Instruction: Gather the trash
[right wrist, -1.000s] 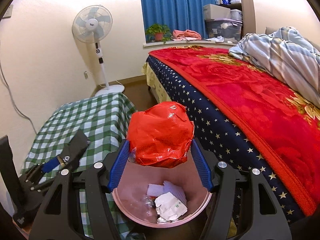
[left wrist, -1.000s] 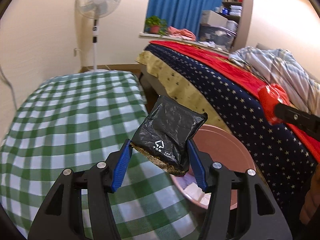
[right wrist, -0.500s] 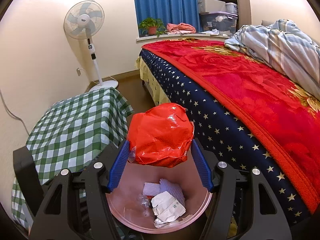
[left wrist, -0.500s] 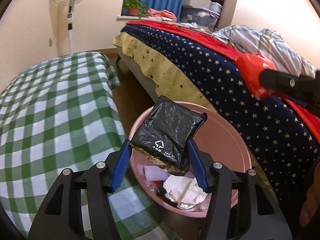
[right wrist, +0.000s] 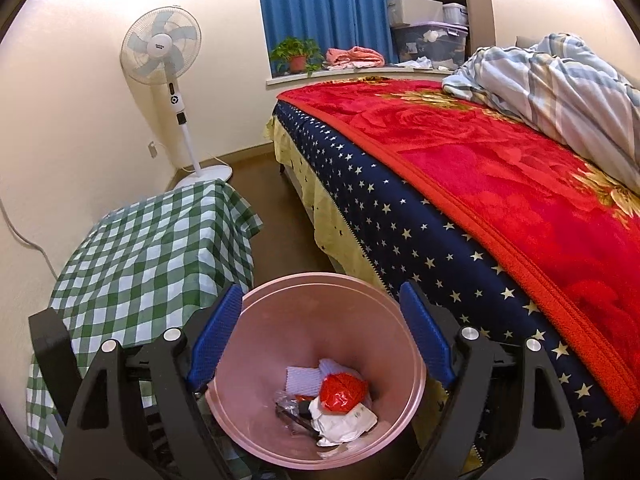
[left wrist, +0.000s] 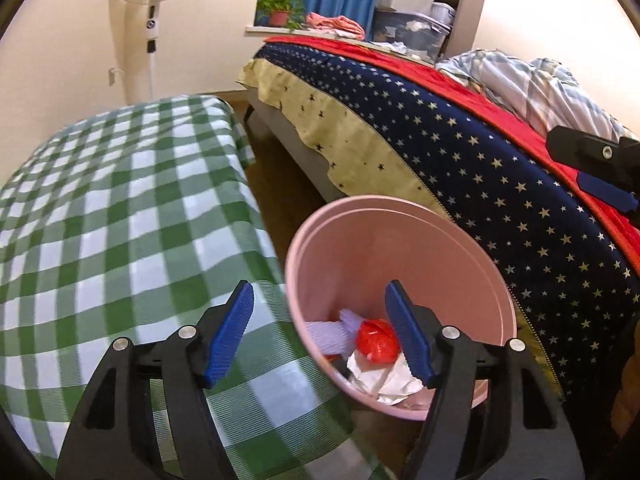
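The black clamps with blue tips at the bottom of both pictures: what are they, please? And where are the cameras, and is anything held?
They are two hand-held grippers; a person carries one in each hand. Each carries a wide-angle camera looking forward along its fingers, one picture per gripper. The left gripper and the right gripper are both opening, with nothing between their pads. Below them stands a pink bin between a green checked cloth and a bed. A red wrapper lies in it on crumpled white paper.
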Demonstrator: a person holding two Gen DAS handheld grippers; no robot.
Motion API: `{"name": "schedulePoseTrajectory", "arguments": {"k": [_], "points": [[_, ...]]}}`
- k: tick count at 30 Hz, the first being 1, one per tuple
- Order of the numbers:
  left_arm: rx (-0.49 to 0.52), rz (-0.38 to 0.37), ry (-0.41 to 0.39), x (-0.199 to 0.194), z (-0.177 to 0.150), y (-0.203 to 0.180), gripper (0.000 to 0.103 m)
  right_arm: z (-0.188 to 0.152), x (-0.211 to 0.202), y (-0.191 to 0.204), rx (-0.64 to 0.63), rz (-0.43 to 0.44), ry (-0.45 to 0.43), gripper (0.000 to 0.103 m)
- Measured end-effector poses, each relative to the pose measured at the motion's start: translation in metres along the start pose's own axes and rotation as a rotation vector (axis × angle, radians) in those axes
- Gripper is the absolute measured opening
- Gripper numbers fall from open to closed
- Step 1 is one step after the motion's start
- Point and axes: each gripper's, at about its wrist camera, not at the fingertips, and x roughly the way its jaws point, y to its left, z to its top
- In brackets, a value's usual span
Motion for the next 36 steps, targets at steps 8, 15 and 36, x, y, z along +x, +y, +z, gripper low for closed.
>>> {"name": "schedulePoseTrajectory", "arguments": {"k": [8, 15, 36], "points": [[-0.035, 0.063, -0.075, -0.042, 0.004, 0.016, 0.072, 0.003, -0.030, 0.010, -0.027, 0.056, -0.046, 0.090], [-0.100, 0.094, -0.130, -0.089, -0.002, 0.019, 0.079, 0.001, -0.063, 0.018, -0.046, 0.106, -0.080, 0.098], [-0.115, 0.240, -0.208, -0.214, -0.062, 0.013, 0.095, -0.056, -0.116, 0.038, -0.117, 0.146, -0.057, 0.098]]}}
